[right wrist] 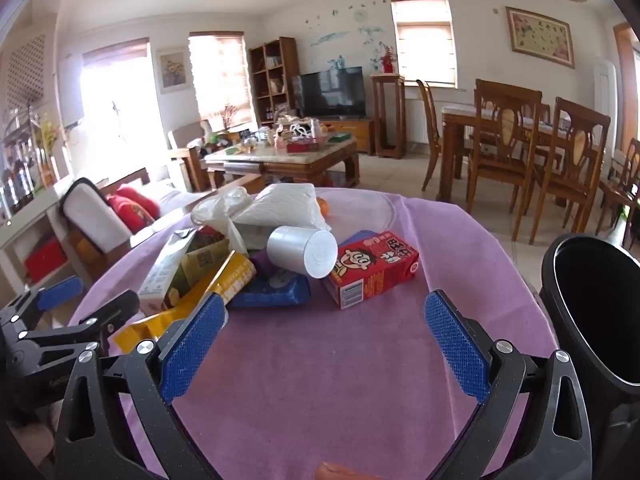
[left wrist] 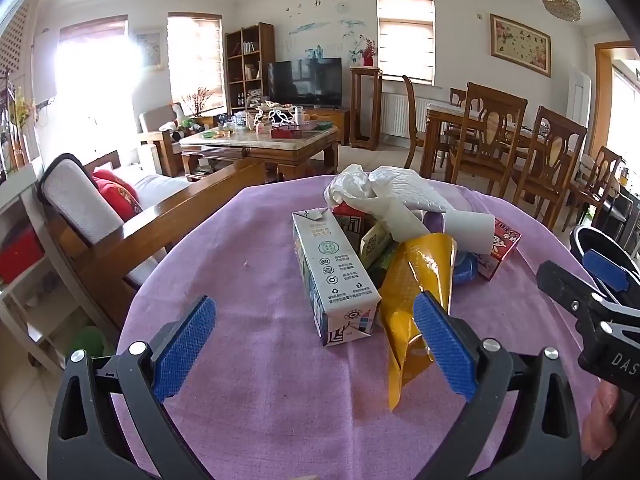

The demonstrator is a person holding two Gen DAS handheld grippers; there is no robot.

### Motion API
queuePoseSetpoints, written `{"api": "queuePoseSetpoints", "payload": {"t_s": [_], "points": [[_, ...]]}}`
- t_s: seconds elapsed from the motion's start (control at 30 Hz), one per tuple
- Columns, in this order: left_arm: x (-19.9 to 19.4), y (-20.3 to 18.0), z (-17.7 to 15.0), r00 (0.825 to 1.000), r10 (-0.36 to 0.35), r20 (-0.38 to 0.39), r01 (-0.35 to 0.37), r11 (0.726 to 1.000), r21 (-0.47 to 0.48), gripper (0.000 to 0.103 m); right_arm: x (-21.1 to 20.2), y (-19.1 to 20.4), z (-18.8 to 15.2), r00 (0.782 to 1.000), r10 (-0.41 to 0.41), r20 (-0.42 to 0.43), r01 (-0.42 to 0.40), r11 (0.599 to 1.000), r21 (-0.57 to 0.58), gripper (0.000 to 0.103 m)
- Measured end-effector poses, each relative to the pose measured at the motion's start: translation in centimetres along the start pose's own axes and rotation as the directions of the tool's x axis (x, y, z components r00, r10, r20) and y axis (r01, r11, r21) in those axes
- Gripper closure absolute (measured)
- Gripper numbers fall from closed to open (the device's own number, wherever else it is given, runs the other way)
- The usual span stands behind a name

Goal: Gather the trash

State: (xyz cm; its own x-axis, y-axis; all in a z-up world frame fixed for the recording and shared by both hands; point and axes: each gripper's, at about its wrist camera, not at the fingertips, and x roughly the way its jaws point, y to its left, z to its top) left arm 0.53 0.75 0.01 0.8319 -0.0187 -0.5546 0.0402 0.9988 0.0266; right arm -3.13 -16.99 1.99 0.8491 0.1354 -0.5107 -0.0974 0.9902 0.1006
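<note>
A pile of trash lies on the purple tablecloth: a white carton, a yellow wrapper, a white paper cup, a red drink box, a blue packet and white plastic bags. My left gripper is open just in front of the white carton, its right pad against the yellow wrapper. My right gripper is open and empty, a little short of the red box. A black bin stands at the table's right edge.
A wooden sofa with red cushion lies left of the table. A coffee table stands beyond. Dining chairs and table stand at the right. The right gripper shows in the left wrist view.
</note>
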Motion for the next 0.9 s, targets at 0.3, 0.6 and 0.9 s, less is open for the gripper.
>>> {"api": "queuePoseSetpoints", "payload": {"t_s": [0.3, 0.6, 0.9], "points": [[-0.15, 0.03, -0.24, 1.0, 0.005, 0.004, -0.005, 1.0, 0.003, 0.005, 0.15, -0.04, 0.04, 1.0, 0.001, -0.009, -0.001, 1.0, 0.01, 0.004], [-0.13, 0.01, -0.21, 1.0, 0.005, 0.005, -0.005, 1.0, 0.003, 0.005, -0.04, -0.01, 0.14, 1.0, 0.001, -0.007, -0.001, 1.0, 0.016, 0.004], [-0.17, 0.0, -0.23, 1.0, 0.003, 0.005, -0.003, 1.0, 0.003, 0.005, 0.02, -0.05, 0.12, 1.0, 0.002, -0.007, -0.002, 1.0, 0.018, 0.004]]}}
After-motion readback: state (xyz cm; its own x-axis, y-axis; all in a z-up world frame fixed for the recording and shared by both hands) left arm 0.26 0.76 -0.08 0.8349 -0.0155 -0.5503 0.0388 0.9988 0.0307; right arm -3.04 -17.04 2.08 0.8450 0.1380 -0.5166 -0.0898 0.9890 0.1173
